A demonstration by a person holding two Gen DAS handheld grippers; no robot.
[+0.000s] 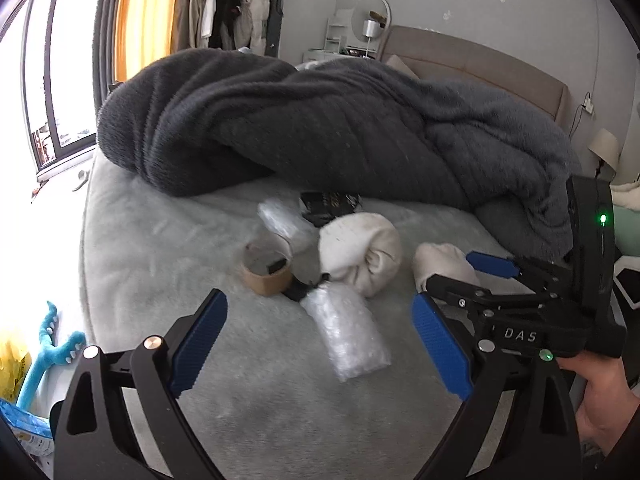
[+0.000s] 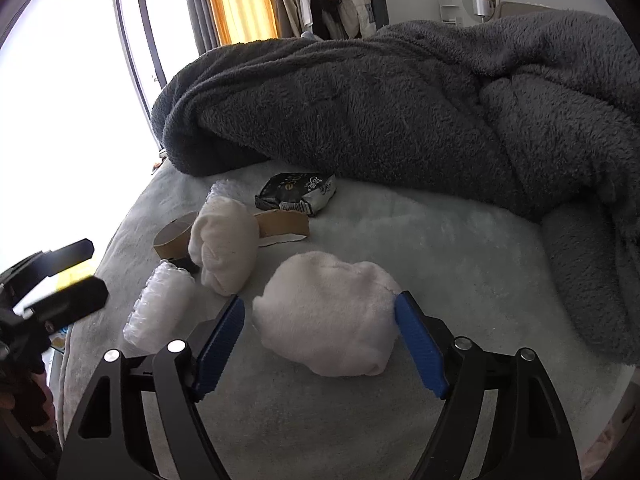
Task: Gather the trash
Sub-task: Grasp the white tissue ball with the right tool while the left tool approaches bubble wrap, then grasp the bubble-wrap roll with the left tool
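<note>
Trash lies on the pale bed sheet: a bubble-wrap roll (image 1: 346, 332) (image 2: 160, 308), a cardboard tape core (image 1: 266, 270) (image 2: 173, 236), a second bubble-wrap piece (image 1: 282, 220), a black snack packet (image 1: 328, 204) (image 2: 298, 194) and a brown cardboard strip (image 2: 284, 224). My left gripper (image 1: 320, 344) is open, with the bubble-wrap roll between its fingers. My right gripper (image 2: 320, 340) is open around a white rolled sock bundle (image 2: 328, 316), its blue pads close to both sides. The right gripper also shows in the left wrist view (image 1: 460, 280). Another white bundle (image 1: 360, 256) (image 2: 224, 248) lies beside the core.
A big dark grey fleece blanket (image 1: 320, 128) (image 2: 400, 112) is heaped across the far half of the bed. The bed's left edge (image 1: 86, 240) drops to a window side with a blue plush toy (image 1: 52, 344). A headboard (image 1: 480, 64) and clothes rack (image 1: 236, 8) stand behind.
</note>
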